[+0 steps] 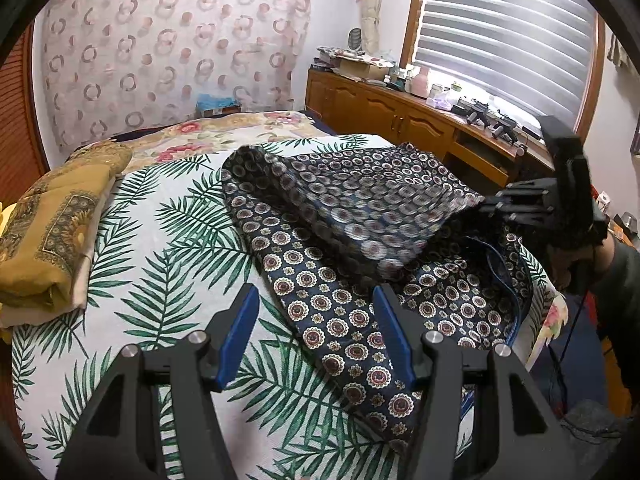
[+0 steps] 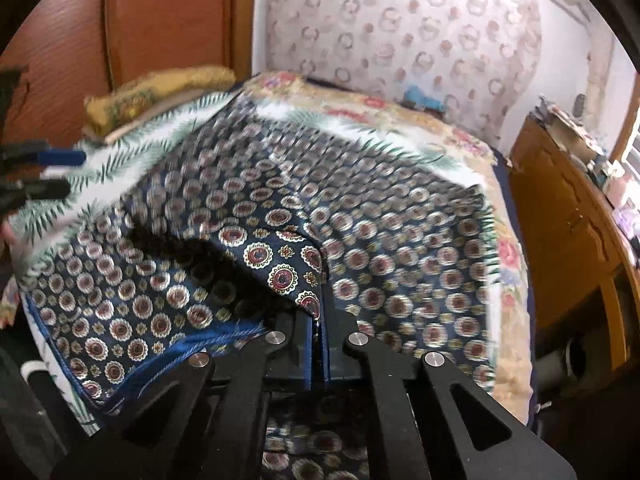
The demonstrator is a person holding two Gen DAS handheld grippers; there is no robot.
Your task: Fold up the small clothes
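Navy medallion-print cloth (image 1: pixel 360 216) lies on the palm-leaf bedspread (image 1: pixel 160 240); the right gripper (image 2: pixel 318 320) pinches its corner tightly, the left gripper (image 1: pixel 316 332) stands half-open, holding nothing.

A bed (image 1: pixel 248 120) carries everything. A flowered cover shows at its far end, and over it lies a white sheet printed with green palm leaves (image 1: pixel 168 248). Directly on that sheet lie a navy medallion-patterned cloth (image 1: pixel 328 300), partly lifted, and, at the left edge, a folded mustard-yellow cloth (image 1: pixel 52 232)
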